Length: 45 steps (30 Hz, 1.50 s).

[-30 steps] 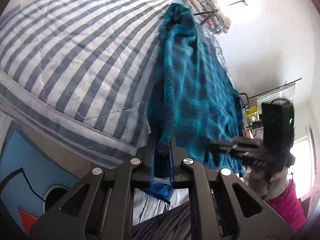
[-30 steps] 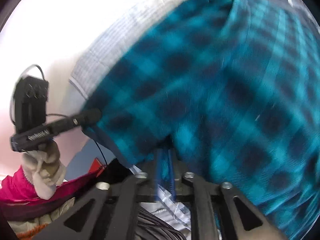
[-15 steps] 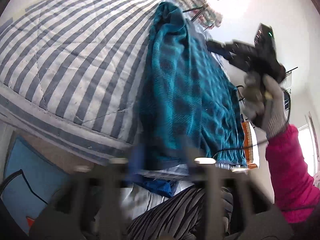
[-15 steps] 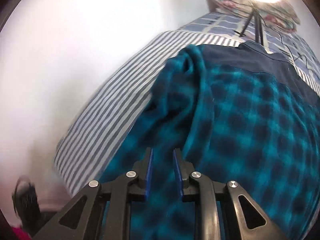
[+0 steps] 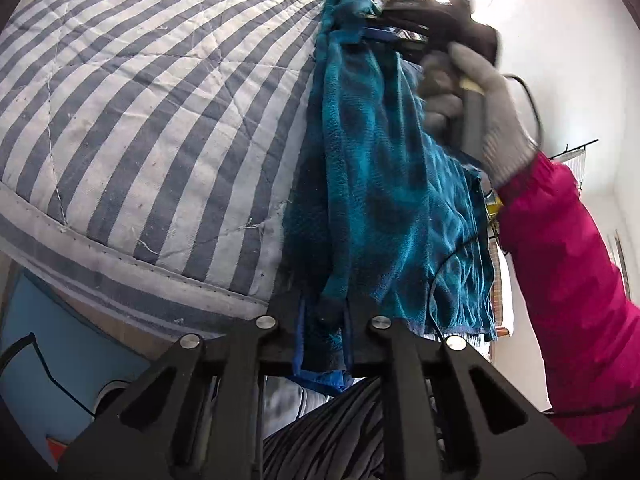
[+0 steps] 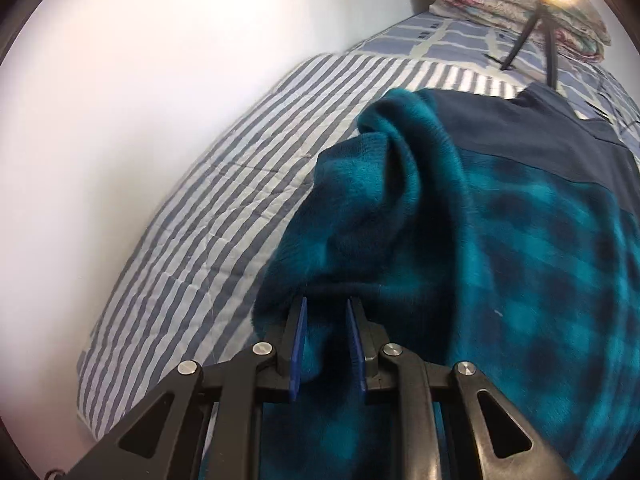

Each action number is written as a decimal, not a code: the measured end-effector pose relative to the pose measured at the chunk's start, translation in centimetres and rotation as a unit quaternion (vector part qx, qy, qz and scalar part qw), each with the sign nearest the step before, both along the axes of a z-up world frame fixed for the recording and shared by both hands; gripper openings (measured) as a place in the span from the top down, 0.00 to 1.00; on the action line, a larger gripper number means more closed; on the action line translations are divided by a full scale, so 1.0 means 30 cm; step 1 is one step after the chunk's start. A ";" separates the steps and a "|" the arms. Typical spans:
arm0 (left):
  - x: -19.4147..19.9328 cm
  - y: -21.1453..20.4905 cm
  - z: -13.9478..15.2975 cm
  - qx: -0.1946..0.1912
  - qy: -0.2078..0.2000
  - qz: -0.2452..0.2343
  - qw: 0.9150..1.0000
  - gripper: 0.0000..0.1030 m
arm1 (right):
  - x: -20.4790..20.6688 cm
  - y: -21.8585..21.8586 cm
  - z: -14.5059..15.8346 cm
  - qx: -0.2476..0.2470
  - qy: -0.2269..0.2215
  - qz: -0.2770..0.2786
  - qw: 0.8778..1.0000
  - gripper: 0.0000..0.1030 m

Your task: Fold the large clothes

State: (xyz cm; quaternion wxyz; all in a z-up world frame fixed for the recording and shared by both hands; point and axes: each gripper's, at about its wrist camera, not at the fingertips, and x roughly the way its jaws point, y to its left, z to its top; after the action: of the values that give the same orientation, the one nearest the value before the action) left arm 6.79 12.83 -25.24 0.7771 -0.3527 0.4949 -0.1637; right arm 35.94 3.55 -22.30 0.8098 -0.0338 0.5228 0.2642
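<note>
Teal plaid fleece garment [image 5: 384,184] lies in a long bunched strip on the striped quilt [image 5: 152,112], near the quilt's bound edge at the near end and running toward the head end where a folded floral blanket [image 6: 516,4] sits. Left gripper [image 5: 323,320] is clenched on the near hem — its jaws have just been closing and a wad of fleece sits pinched between the blue pads. Right gripper [image 6: 325,344], in a grey-gloved hand [image 5: 476,96] with a pink sleeve [image 5: 568,280], is at the far end by the navy yoke [image 6: 520,136]; its pads grasp a fold of fleece, jaws narrow but not fully together. Motion blur in the left view makes the exact pinch spot at the far end hard to confirm.

Step in hand looks like squaring up the two ends before a fold. To do it well: keep the left pinch planted as an anchor, pull the right end taut along the quilt's length so the bunched ridge flattens — then lay the edge down straight, parallel to the stripes' border, and let go only once the fabric rests flat. Risk: thick fleece slips from a shallow pinch
</note>
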 end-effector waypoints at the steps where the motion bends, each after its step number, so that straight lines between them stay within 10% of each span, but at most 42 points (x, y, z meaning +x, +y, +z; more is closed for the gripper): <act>1: -0.003 -0.003 0.007 0.000 -0.002 -0.002 1.000 0.89 | 0.001 0.017 -0.015 -0.009 -0.001 0.003 1.000 0.81; 8: -0.011 -0.034 0.055 -0.008 -0.016 -0.008 1.000 0.91 | 0.023 0.027 -0.030 -0.030 0.014 -0.006 0.999 0.78; 15: -0.013 -0.081 0.129 -0.004 -0.048 -0.020 0.999 0.91 | -0.166 0.003 0.107 -0.018 0.033 0.056 0.998 0.43; 20: -0.004 -0.129 0.153 0.012 -0.063 -0.030 0.997 0.91 | -0.288 0.068 0.058 -0.049 0.076 0.090 0.992 0.38; 26: 0.009 -0.188 0.155 0.044 -0.069 -0.047 0.996 0.91 | -0.339 0.142 -0.064 -0.113 0.082 0.084 0.987 0.38; 31: 0.031 -0.239 0.174 0.063 -0.073 -0.055 0.994 0.91 | -0.368 0.149 -0.069 -0.155 0.038 0.072 0.984 0.77; 33: 0.038 -0.267 0.193 0.076 -0.078 -0.062 0.992 0.91 | -0.373 0.110 -0.056 -0.134 0.042 0.061 0.988 0.93; 39: 0.056 -0.378 0.255 0.107 -0.093 -0.097 0.985 0.91 | -0.334 -0.121 0.002 0.000 0.065 0.014 0.998 0.95; 45: 0.053 -0.463 0.316 0.109 -0.099 -0.110 0.983 0.91 | -0.329 -0.455 0.048 0.159 0.085 -0.051 0.982 0.96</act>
State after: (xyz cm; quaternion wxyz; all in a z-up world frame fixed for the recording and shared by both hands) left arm 8.38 -1.04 -15.78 0.8330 -0.1915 0.4663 -0.2279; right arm 26.08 -10.10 -20.86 0.7696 0.1445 0.5423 0.3045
